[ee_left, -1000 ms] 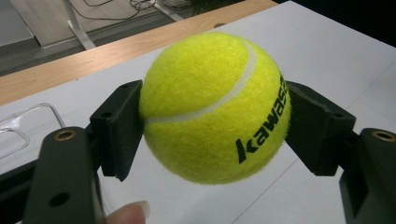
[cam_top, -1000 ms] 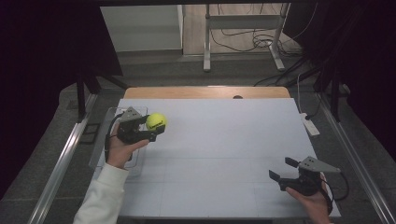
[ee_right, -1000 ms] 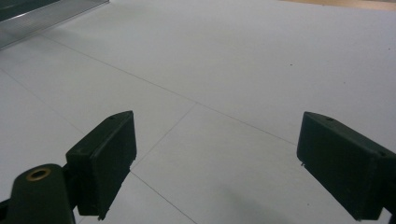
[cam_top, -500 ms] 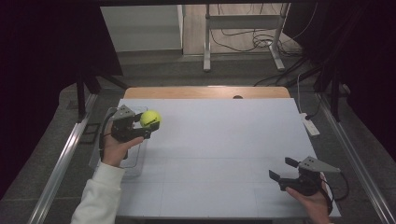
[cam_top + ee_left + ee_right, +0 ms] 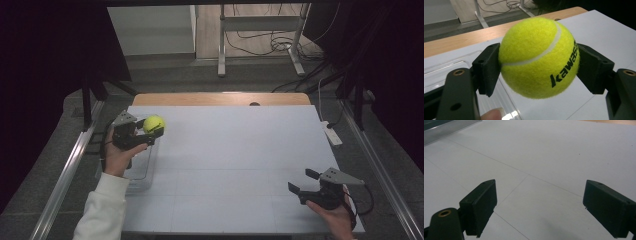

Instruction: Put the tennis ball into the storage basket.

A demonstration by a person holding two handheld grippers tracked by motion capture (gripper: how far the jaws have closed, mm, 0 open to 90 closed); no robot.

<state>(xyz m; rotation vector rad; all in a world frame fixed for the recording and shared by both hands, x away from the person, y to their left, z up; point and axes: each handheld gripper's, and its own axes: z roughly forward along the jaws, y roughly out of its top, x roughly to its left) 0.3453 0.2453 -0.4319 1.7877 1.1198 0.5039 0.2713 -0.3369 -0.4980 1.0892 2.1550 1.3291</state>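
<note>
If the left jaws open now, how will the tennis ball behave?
The tennis ball is round, so it would probably drop and roll across the white table. Its felt looks fuzzy, so likely grippy, not slippery. It seems light and springy.

— Room across the middle of the tabletop (image 5: 235, 150)?
— Plenty; bare white sheet from the left tongs (image 5: 150, 131) over to the right tongs (image 5: 299, 182).
— Anything in the way at the left?
— Clear tray (image 5: 142, 167) at the near-left edge, under the held tennis ball (image 5: 154, 123).
— Far right?
— White power strip (image 5: 332, 133) on the edge.
</note>
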